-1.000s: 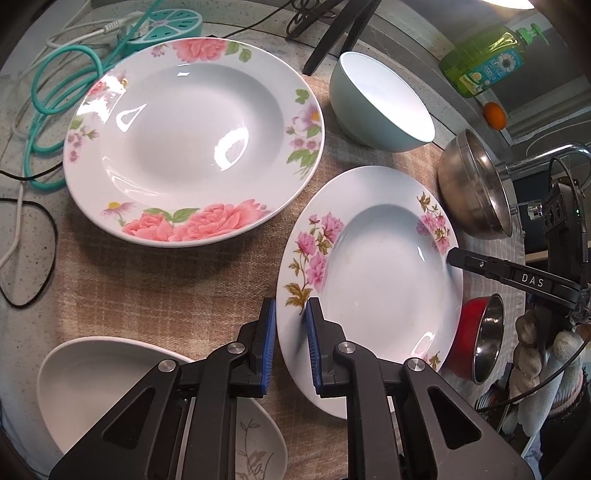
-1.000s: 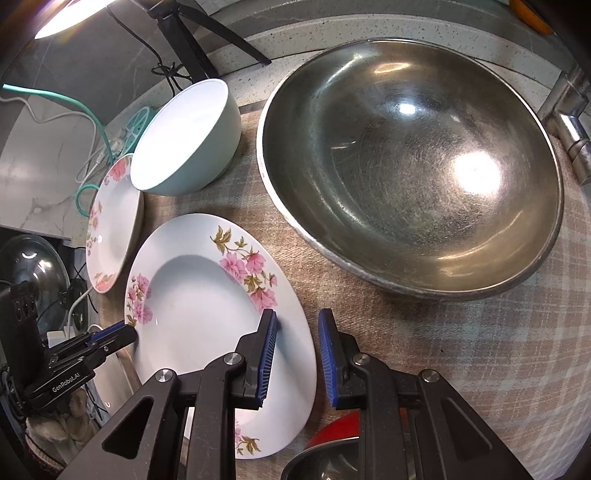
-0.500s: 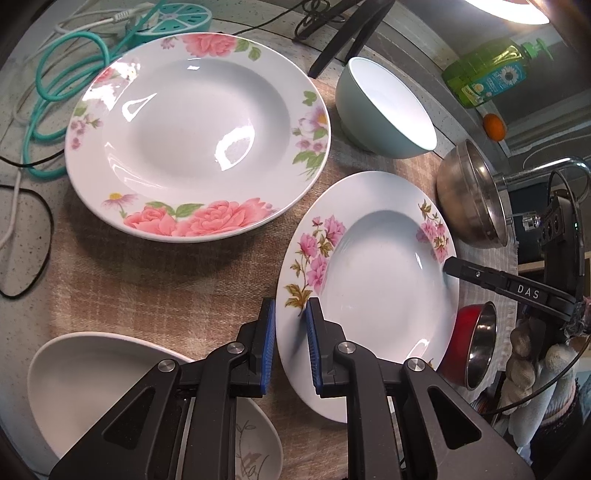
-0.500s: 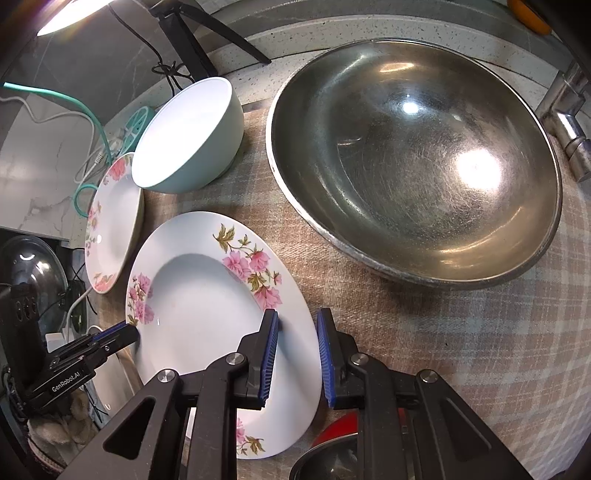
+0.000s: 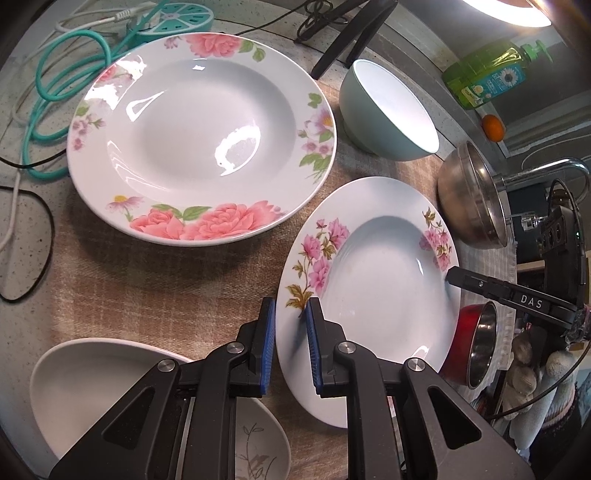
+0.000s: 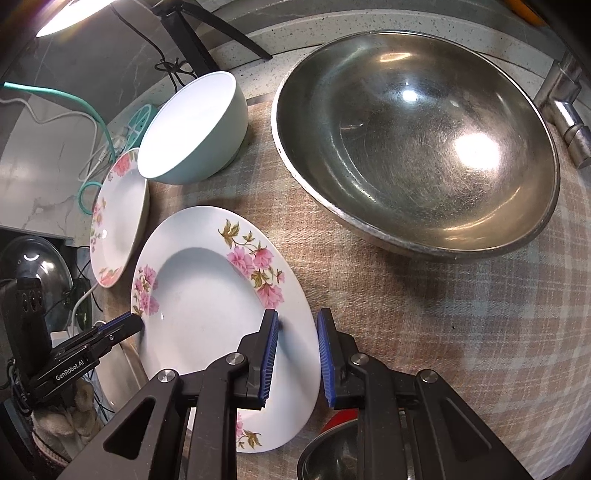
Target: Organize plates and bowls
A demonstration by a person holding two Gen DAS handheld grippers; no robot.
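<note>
A small white plate [image 5: 376, 288] with pink flowers is held between both grippers above the checked cloth. My left gripper [image 5: 291, 310] is shut on its near-left rim. My right gripper [image 6: 297, 321] is shut on the opposite rim of the same plate [image 6: 207, 295]; its finger [image 5: 452, 277] shows at the plate's right edge in the left wrist view. A larger rose-patterned plate [image 5: 199, 136] lies to the left. A teal bowl [image 5: 391, 107] stands behind, a big steel bowl [image 6: 417, 140] to the right. A red steel-lined bowl [image 5: 476, 343] sits partly under the held plate's edge.
A white oval dish [image 5: 103, 387] lies at the near left, under my left gripper. Teal and white cables [image 5: 55, 74] and a power hub sit at the back left. A green soap bottle [image 5: 487, 74], tripod legs [image 6: 207, 33] and a tap [image 6: 565, 107] line the back.
Both grips on the small plate are unchanged. In the left wrist view the rose plate and cloth have slid slightly down and right; the right wrist view is nearly the same.
</note>
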